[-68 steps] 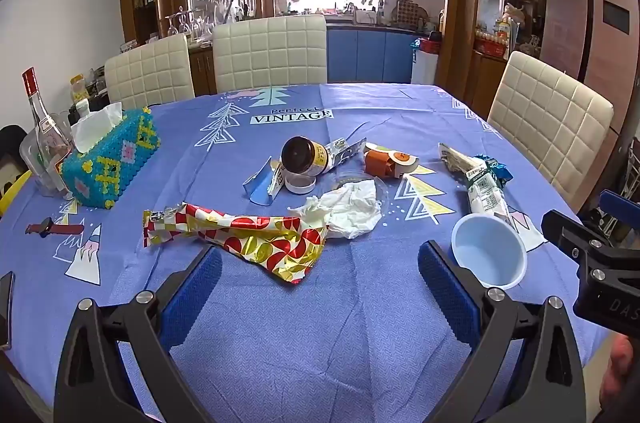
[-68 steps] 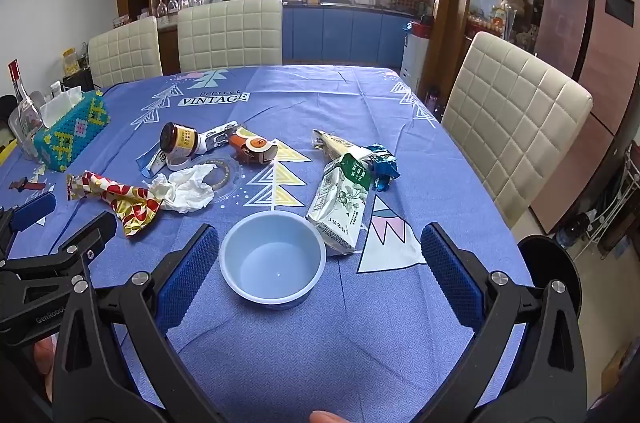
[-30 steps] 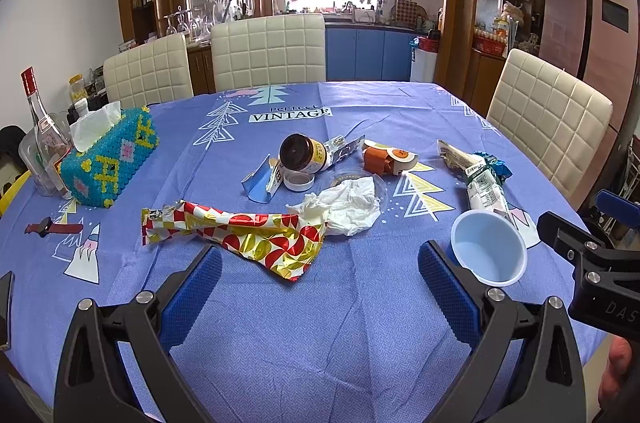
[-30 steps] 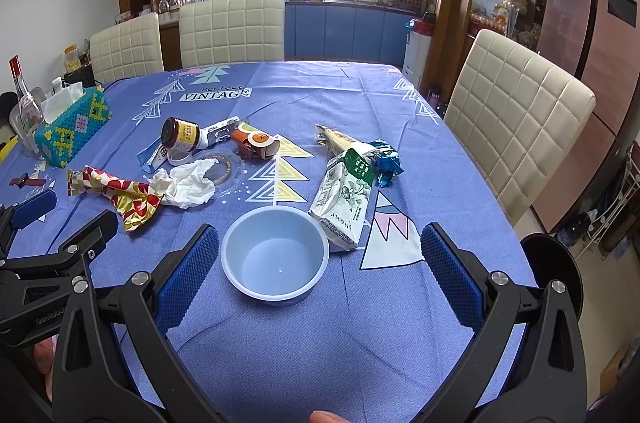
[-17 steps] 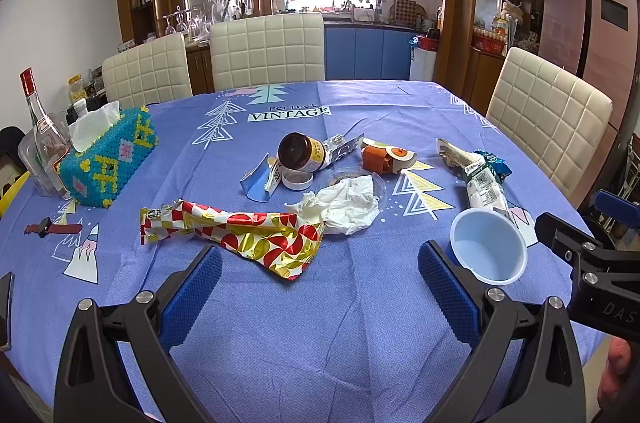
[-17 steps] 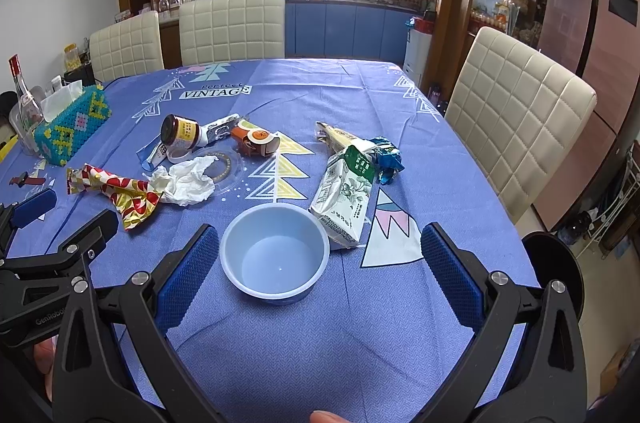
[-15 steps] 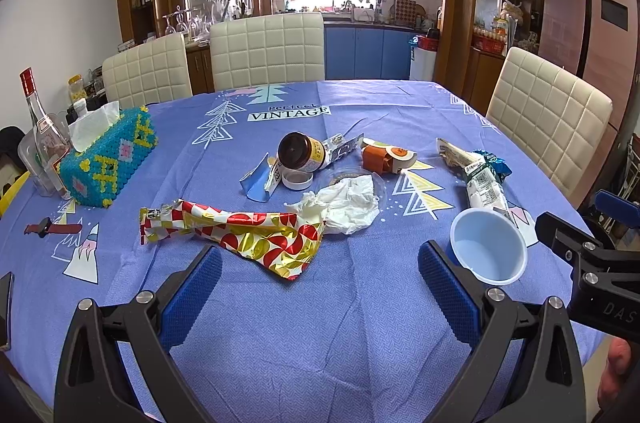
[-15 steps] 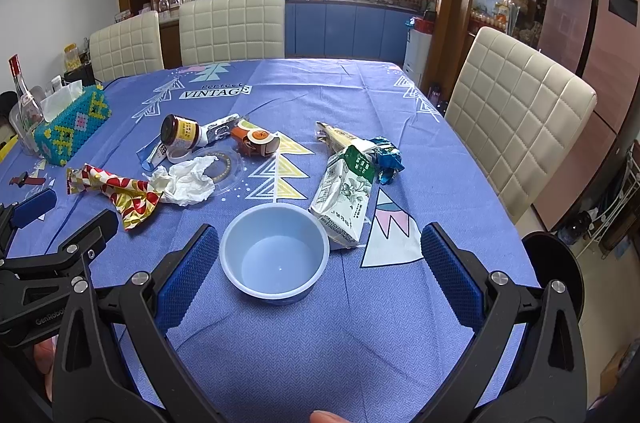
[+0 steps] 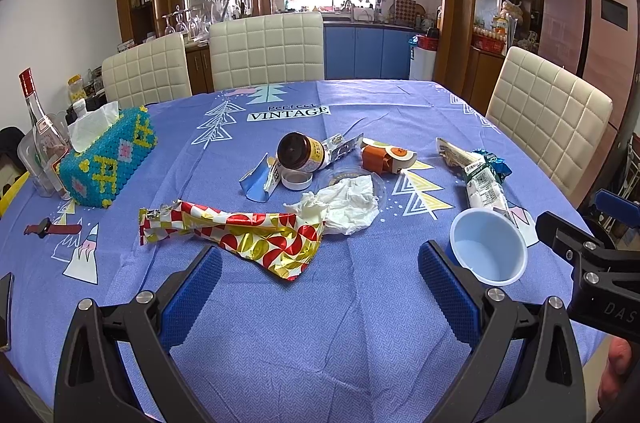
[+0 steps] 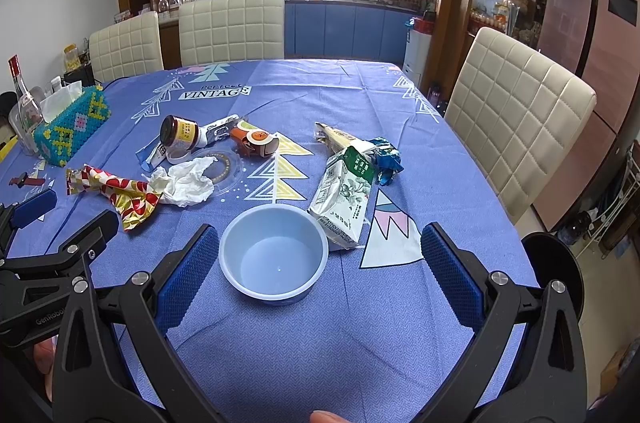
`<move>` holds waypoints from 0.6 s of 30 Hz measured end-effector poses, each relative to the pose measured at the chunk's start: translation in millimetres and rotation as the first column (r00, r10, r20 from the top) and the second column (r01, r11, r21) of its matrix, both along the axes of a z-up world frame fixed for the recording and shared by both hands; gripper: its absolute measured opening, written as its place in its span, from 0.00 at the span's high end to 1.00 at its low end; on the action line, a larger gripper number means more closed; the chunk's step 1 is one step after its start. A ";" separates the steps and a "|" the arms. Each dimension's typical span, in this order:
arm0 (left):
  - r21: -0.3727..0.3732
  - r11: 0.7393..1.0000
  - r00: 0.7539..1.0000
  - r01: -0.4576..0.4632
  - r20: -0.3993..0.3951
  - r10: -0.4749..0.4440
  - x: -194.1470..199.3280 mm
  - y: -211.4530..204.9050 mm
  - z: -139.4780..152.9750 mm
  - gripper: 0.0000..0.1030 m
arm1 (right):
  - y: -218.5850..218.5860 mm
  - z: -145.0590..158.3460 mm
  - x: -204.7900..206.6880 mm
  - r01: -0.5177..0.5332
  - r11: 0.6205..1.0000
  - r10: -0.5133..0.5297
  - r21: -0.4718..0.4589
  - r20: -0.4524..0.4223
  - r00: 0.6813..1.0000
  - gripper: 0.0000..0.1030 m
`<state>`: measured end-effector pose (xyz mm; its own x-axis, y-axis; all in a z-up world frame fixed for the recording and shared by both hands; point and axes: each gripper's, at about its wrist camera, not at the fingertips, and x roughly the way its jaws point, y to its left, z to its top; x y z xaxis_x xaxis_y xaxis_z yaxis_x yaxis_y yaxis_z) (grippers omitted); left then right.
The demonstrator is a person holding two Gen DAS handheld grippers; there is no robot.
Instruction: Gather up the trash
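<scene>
- The trash is loose on the table [image 9: 320, 323], spread around the pale blue bowl [image 10: 274, 253]: a green-and-white carton [image 10: 344, 199] touches its far-right rim, and the crumpled tissue [image 10: 188, 183] and red-gold wrapper [image 10: 116, 193] lie left of it.
- My right gripper [image 10: 314, 271] is spread wide, empty, near the bowl.
- My left gripper [image 9: 318, 287] also gapes, empty, just short of the wrapper.
- Risk, I judge: the thin foil could slip my pads, or I could knock the light bowl.
</scene>
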<state>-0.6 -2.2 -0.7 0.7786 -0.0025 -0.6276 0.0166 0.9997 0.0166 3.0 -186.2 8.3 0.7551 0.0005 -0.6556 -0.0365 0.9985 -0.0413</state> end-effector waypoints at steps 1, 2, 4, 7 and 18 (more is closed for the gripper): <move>0.000 1.000 1.000 0.000 0.000 0.000 -0.1 -0.1 0.1 0.07 | 0.0 0.2 -0.1 0.000 1.000 0.000 0.000 -0.001 1.000 0.03; -0.001 1.000 1.000 0.000 0.000 0.000 -0.1 0.0 0.1 0.07 | -0.1 -0.4 -0.1 0.000 1.000 0.000 0.000 -0.001 1.000 0.03; -0.001 1.000 1.000 -0.001 0.001 0.001 -0.2 -0.1 0.0 0.07 | -0.3 -0.2 0.2 0.001 1.000 -0.001 0.000 0.000 1.000 0.03; 0.000 1.000 1.000 0.000 0.000 0.000 -0.6 -1.5 -1.7 0.07 | -0.6 -0.1 0.6 0.000 1.000 0.000 0.000 0.000 1.000 0.03; 0.000 1.000 1.000 0.000 -0.001 0.000 -0.3 -1.2 -1.4 0.07 | -0.6 0.6 0.2 -0.001 1.000 0.001 0.000 0.000 1.000 0.03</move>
